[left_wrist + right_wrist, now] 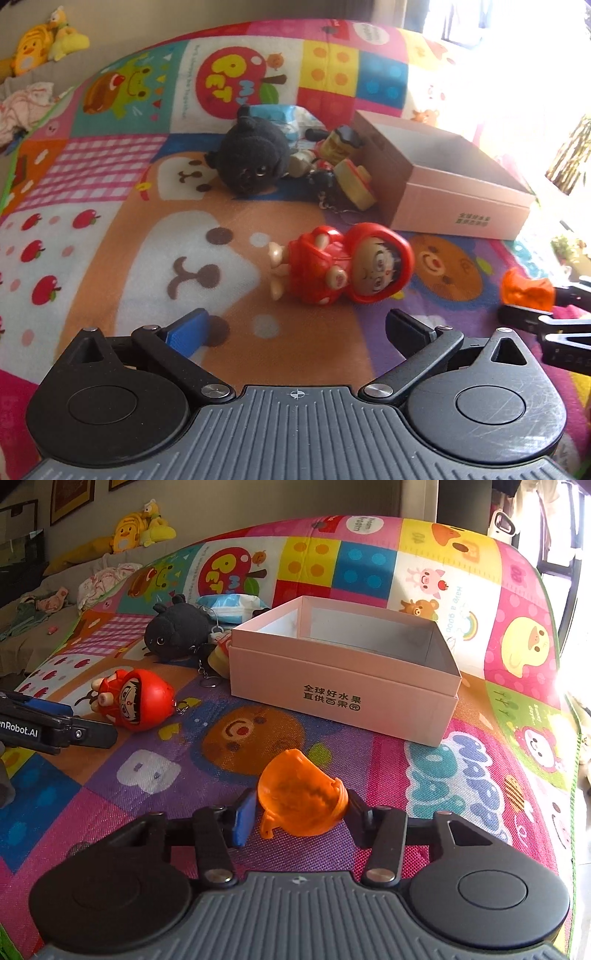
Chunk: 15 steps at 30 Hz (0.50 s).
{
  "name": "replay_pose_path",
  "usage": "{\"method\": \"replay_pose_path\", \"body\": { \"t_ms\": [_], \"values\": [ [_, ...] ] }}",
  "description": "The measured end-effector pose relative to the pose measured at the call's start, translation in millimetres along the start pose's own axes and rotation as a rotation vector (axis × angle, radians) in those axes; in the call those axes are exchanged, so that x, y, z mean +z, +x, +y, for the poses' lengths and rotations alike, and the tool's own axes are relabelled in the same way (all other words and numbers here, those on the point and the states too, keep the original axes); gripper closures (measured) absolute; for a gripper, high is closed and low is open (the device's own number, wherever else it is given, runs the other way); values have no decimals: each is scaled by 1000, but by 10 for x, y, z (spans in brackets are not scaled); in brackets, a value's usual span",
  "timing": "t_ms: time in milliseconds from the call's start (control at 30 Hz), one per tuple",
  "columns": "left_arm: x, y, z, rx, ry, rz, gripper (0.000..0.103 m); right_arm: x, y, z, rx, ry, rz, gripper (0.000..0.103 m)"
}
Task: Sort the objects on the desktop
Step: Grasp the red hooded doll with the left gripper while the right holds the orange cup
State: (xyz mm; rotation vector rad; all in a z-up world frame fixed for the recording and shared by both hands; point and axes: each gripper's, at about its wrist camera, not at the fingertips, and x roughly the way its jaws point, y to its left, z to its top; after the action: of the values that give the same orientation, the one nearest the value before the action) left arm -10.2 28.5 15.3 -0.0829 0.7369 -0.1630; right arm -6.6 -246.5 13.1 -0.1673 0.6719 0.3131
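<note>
A red hooded doll (pixel 332 269) (pixel 136 701) lies on its side on the colourful play mat, just ahead of my left gripper (pixel 299 321) (pixel 88 723), which is open wide with nothing between its fingers. My right gripper (pixel 299 805) (pixel 535 317) is shut on an orange translucent plastic shell (pixel 303 797) (pixel 528 295), held low over the mat, with the pads on both its sides. An open pink cardboard box (pixel 332 686) (pixel 461 218) stands beyond both grippers; the part of its inside that shows is empty.
A black plush toy (pixel 251 158) (pixel 177 631) lies left of the box beside a pile of small toys and keyrings (pixel 347 170) and a blue tissue pack (pixel 229 603). Yellow plush toys (pixel 140 528) and clothes lie past the mat's far left edge.
</note>
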Motion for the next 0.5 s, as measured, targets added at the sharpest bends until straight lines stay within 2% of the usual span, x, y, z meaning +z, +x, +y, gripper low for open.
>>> {"method": "replay_pose_path", "body": {
  "t_ms": [67,200,367,500],
  "values": [
    [32,9,-120,-11,27,-24,0,-3,-10,-4,-3,0,4,53],
    [137,160,-319,16,66,-55,0,-26,-73,-19,15,5,11,53],
    [237,330,-401,60,64,-74,0,-34,-144,-46,34,11,17,53],
    [213,350,-426,91,92,-85,5,-41,-192,-65,62,7,29,53]
  ]
}}
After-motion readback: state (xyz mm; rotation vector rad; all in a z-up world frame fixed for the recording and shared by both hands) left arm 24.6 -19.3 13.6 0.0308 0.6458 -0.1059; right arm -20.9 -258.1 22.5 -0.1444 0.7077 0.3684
